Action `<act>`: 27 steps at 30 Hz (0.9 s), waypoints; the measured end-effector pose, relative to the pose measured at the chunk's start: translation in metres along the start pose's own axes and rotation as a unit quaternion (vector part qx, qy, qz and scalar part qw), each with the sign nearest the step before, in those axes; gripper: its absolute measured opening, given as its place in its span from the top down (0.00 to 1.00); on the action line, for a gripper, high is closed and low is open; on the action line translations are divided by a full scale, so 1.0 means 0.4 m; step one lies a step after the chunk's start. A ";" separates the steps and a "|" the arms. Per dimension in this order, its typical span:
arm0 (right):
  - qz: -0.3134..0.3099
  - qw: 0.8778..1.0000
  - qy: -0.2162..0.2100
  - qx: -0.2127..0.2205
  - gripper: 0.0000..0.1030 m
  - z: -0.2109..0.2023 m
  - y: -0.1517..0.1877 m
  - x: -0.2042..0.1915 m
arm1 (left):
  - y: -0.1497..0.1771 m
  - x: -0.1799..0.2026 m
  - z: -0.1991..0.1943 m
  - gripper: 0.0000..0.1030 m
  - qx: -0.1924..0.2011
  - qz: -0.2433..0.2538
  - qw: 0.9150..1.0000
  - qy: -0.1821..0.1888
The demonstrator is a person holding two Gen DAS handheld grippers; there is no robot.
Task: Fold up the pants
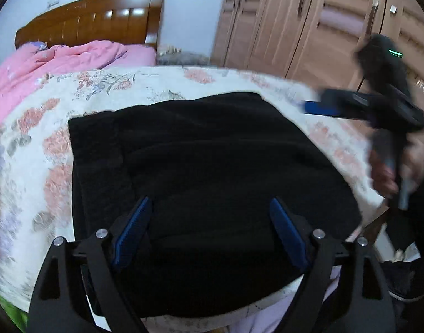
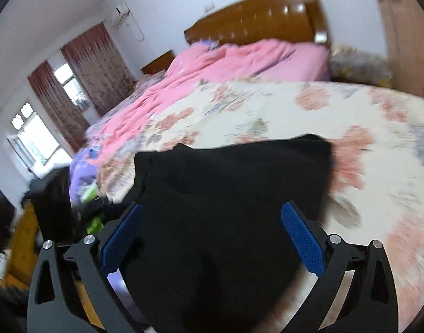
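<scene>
Pants (image 1: 206, 194) lie as a compact black rectangle near the floral bedspread's (image 1: 45, 138) edge in our left wrist view; our left gripper (image 1: 209, 208) hangs spread and empty above them. Our right wrist view shows our right gripper (image 2: 212, 213) spread too, pinching nothing. We judge folding nearly finished, perhaps only tidying left.

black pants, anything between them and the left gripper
Nothing visible. The left gripper hangs open right above the folded black pants on the floral bedspread, with only bare fabric between its fingers.
</scene>
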State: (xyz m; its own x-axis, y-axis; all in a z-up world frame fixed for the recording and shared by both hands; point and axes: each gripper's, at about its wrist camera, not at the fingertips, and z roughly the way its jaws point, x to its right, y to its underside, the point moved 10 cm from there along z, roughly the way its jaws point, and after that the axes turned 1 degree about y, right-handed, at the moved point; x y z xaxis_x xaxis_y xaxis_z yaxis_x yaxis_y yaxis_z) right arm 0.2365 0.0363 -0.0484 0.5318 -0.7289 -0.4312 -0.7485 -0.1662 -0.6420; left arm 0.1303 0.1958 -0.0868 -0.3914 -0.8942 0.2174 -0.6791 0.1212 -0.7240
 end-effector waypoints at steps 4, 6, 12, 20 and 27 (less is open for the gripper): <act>0.019 0.994 0.072 -0.074 0.07 0.148 -0.034 0.084 | 0.010 -0.008 -0.003 0.17 0.021 -0.009 1.000 0.005; 0.018 0.987 0.138 -0.076 0.08 0.186 -0.045 0.164 | 0.016 -0.008 -0.006 0.17 0.031 -0.010 0.999 0.010; 0.046 0.989 0.125 -0.070 0.07 0.199 -0.056 0.201 | 0.012 -0.016 -0.010 0.18 0.059 -0.002 0.998 0.016; 0.021 0.984 0.157 -0.075 0.07 0.219 -0.063 0.211 | 0.016 -0.009 -0.017 0.19 0.017 0.018 1.000 0.012; -0.055 0.984 0.172 -0.002 0.06 0.066 -0.018 0.056 | -0.115 -0.010 -0.116 0.10 0.045 -0.015 0.999 0.002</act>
State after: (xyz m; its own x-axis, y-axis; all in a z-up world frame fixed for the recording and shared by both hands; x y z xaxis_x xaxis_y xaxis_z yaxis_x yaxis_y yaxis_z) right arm 0.2644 0.0386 -0.0702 0.4446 -0.8879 -0.1182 -0.6961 -0.2594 -0.6694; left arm 0.1345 0.2139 -0.0241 -0.3741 -0.8954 0.2414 -0.6322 0.0558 -0.7728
